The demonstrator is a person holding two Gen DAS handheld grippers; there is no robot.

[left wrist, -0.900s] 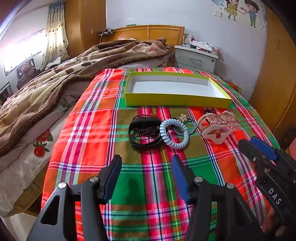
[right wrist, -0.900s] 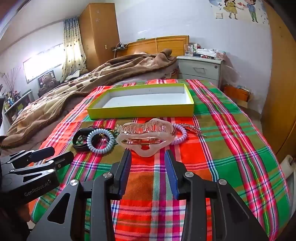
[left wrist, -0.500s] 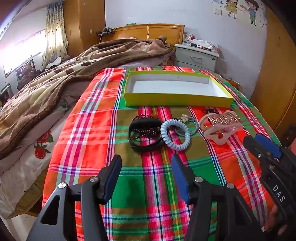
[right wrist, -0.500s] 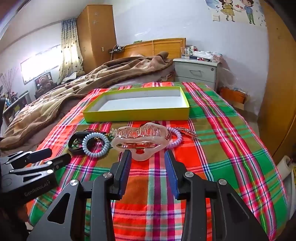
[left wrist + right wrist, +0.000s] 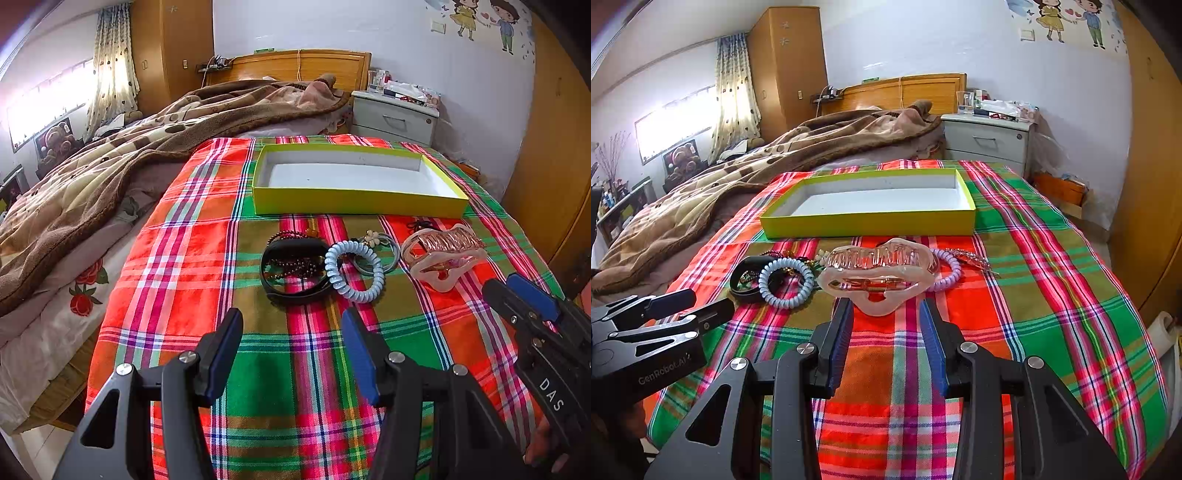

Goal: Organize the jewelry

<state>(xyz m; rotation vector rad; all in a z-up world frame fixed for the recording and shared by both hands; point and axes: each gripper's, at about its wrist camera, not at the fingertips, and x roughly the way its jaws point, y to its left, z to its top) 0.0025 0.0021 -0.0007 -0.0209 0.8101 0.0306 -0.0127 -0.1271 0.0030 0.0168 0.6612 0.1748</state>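
two grippers hang over the plaid cloth [image 5: 177,258], and against the earlier frames the right gripper [image 5: 886,321] has crept closer to the pink hair claw [image 5: 875,273]: the claw sat well ahead of its tips before, and now its lower lobe lies just between them. in the left wrist view the right gripper [image 5: 517,291] has likewise slid in toward the claw [image 5: 443,254]. the left gripper [image 5: 291,325] shows almost no change from before, and the jewelry has not shifted.

the right gripper's jaws are spread, wider than the claw's lower lobe, and the blue pads [image 5: 842,332] do not appear to be touching it; it holds nothing. the left gripper is spread wider, holds nothing, and hangs short of the black bangle [image 5: 295,269], which has dark beads [image 5: 291,264] lying inside it.

the jewelry lies in a row on the cloth, just in front of the yellow box [image 5: 354,201], whose white inside holds nothing. overlapping the bangle's right edge is the pale blue coil hair tie [image 5: 354,271], and behind that a thin hair band with a flower [image 5: 373,240]. the claw lies right of these. from the right wrist view a lilac coil tie [image 5: 947,273] sits behind the claw's right end, partly hidden by it, with a thin metallic piece [image 5: 975,260] just beyond. a brown blanket [image 5: 92,184] is heaped to the left.
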